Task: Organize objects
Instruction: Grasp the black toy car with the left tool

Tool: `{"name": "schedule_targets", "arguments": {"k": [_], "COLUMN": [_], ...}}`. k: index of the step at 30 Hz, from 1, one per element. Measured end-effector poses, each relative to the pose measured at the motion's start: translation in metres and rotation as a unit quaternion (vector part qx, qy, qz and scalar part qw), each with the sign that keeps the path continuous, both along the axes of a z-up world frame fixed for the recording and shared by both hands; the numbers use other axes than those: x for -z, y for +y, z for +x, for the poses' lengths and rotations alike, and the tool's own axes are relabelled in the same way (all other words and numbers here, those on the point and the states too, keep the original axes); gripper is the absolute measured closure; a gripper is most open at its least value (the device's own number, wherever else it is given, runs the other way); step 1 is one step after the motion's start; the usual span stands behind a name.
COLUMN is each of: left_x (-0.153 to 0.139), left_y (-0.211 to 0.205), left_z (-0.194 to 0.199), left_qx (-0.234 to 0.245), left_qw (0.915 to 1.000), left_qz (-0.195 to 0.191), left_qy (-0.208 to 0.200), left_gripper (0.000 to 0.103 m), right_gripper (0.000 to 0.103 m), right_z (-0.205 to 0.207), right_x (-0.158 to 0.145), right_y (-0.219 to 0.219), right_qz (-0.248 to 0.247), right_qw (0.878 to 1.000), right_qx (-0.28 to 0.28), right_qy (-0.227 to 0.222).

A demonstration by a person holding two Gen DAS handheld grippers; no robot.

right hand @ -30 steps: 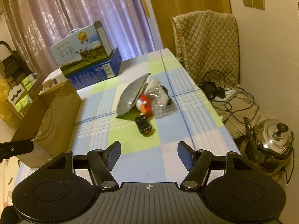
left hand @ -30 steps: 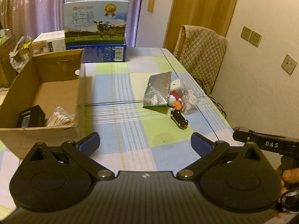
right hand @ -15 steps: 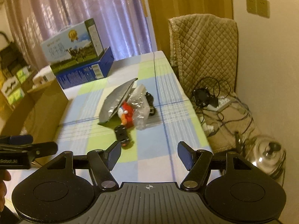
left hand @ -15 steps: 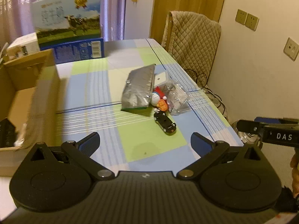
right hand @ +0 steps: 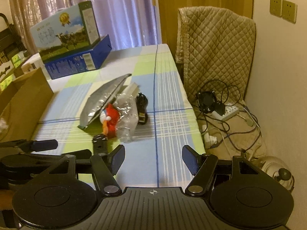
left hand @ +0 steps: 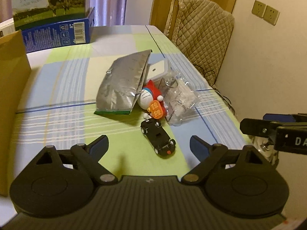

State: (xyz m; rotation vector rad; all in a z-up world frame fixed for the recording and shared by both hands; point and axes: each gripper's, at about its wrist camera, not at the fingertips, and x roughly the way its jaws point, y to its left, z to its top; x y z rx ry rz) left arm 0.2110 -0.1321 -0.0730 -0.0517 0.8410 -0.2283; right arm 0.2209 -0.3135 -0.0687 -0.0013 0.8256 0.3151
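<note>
A small pile lies mid-table: a silver foil pouch (left hand: 122,85), a red and white cartoon figurine (left hand: 152,100), a crumpled clear plastic bag (left hand: 179,100), a white flat device (left hand: 157,69) and a black toy car (left hand: 158,137). My left gripper (left hand: 148,146) is open just short of the car, nothing between its fingers. My right gripper (right hand: 152,158) is open too, nearer the table's right edge, with the car (right hand: 99,142) to its left. The pouch (right hand: 104,100), figurine (right hand: 111,121) and bag (right hand: 128,120) lie ahead of it, beside a black object (right hand: 142,108).
An open cardboard box (left hand: 11,88) stands on the left. A milk carton case (left hand: 51,13) sits at the back. A quilted chair (right hand: 216,51) stands by the right wall, with cables and a power strip (right hand: 226,113) and a kettle (right hand: 278,172) on the floor.
Both grippers have moved forward and closer to the pile; the left one swung right, away from the cardboard box, so the toy car now lies just ahead of its fingers.
</note>
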Motion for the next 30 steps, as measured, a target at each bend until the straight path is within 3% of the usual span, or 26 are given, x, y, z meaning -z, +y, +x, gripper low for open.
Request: {"name": "schedule_targets", "arguments": {"k": [5,7,9,15,21,26,28,30], "left_x": [0.021,0.028,0.033,0.040,0.036,0.033,0.034,0.034], "left_y": [-0.012,-0.016,-0.019,-0.003,0.037,0.061,0.066,0.068], "left_z": [0.021,0.030,0.035,0.032,0.013,0.004,0.003,0.004], "left_qx": [-0.006,-0.002,-0.002,0.024,0.041,0.026,0.023,0.020], "left_qw": [1.0000,0.9999,0.9998,0.9986,0.9972,0.9975,0.9977,0.9981], "left_qz": [0.006,0.006,0.012,0.036,0.051,0.060,0.058,0.053], "left_qy": [0.006,0.012,0.019,0.032,0.035,0.028,0.027,0.026], "left_gripper": [0.024,0.035,0.037,0.073,0.075,0.075,0.075,0.075], "right_gripper": [0.039,0.039,0.039,0.039,0.039,0.039,0.042,0.051], "right_z": [0.017,0.023,0.027,0.035,0.045,0.060,0.065,0.070], "right_x": [0.017,0.023,0.028,0.038,0.044,0.050,0.055,0.060], "right_y": [-0.003,-0.004,-0.004,0.011,0.037,0.057,0.062,0.067], "right_qz": [-0.003,0.003,0.007,0.012,0.014,0.008,0.003,-0.001], "right_qw": [1.000,0.999,0.999,1.000,0.999,0.998,0.998,0.998], "right_qx": [0.024,0.036,0.042,0.009,-0.042,-0.058,-0.060,-0.066], "right_qy": [0.005,0.009,0.010,0.011,-0.002,-0.004,0.001,0.006]}}
